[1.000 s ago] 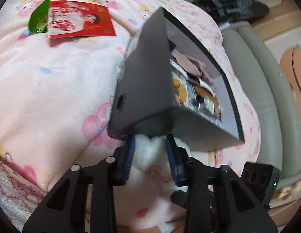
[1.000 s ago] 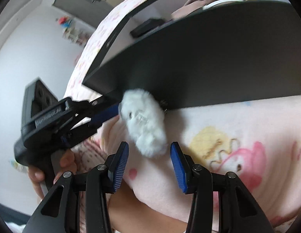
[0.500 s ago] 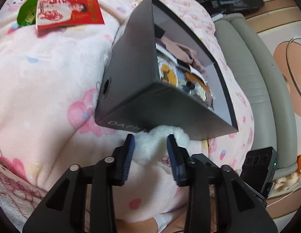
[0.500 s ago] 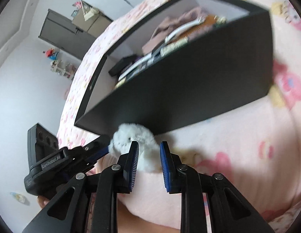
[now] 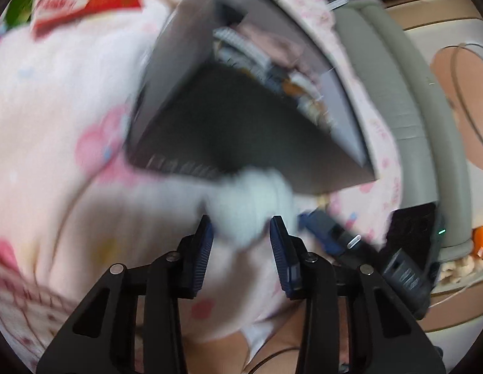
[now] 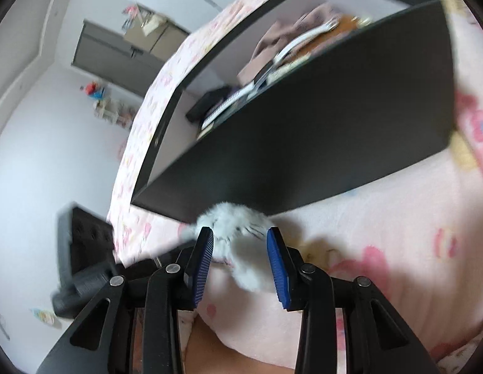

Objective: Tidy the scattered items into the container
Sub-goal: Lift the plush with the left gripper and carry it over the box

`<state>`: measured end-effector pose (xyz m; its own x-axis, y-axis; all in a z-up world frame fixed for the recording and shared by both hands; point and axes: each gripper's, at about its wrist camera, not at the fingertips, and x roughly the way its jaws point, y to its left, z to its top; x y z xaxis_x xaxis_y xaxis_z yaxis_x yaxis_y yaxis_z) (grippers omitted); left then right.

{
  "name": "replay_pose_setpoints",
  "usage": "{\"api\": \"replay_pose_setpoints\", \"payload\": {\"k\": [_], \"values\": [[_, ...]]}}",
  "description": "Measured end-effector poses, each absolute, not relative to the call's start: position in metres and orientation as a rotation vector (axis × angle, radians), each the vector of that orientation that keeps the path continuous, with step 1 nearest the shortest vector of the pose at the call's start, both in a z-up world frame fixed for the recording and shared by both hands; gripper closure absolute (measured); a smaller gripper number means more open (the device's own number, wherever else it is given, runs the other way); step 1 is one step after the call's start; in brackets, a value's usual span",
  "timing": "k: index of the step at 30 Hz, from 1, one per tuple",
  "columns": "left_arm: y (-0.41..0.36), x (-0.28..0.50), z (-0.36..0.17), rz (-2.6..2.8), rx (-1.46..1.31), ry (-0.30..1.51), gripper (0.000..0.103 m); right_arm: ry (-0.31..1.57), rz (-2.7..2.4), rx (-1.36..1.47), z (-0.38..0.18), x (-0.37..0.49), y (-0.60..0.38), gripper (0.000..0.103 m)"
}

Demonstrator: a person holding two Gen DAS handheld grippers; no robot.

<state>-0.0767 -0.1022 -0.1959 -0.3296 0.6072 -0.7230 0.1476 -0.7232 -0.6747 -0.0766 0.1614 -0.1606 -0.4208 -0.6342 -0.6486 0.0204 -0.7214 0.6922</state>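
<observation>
A white fluffy toy (image 5: 251, 205) lies on the pink blanket against the near wall of the dark box (image 5: 241, 124). My left gripper (image 5: 241, 233) is open, and the toy sits just ahead of its fingers; the view is blurred. My right gripper (image 6: 240, 249) has its fingers on both sides of the toy (image 6: 238, 227) and grips it. The box (image 6: 303, 143) holds clothes, a black item and packets. The right gripper's blue finger (image 5: 319, 221) shows beside the toy in the left wrist view.
A red snack packet (image 5: 85, 0) and a green packet (image 5: 20, 9) lie on the blanket (image 5: 54, 124) beyond the box. A grey sofa edge (image 5: 413, 124) runs along the right. In the right wrist view the left gripper's body (image 6: 82, 258) is at lower left.
My right gripper has come in and closed around the white toy. My left gripper has opened off the toy and pulled back a little. The left view has turned blurry.
</observation>
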Motion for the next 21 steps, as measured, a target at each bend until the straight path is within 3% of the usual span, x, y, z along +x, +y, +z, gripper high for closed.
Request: {"api": "replay_pose_setpoints", "payload": {"k": [10,13,18,21], "values": [[-0.123,-0.079,-0.199,2.200,-1.545,-1.109,0.057,-0.782,-2.083,1.541,-0.183,-0.074,0.150,0.069],[-0.104,-0.085,-0.198,2.161,-1.557,-1.004,0.071,-0.806,-2.105,1.490,-0.176,-0.077,0.149,0.069],[-0.105,-0.071,-0.191,2.194,-1.483,-0.985,0.071,-0.785,-2.255,1.372,-0.154,-0.066,0.157,0.069],[-0.105,-0.078,-0.199,2.192,-1.527,-1.021,0.071,-0.878,-2.316,1.419,-0.161,-0.068,0.170,0.069]]}}
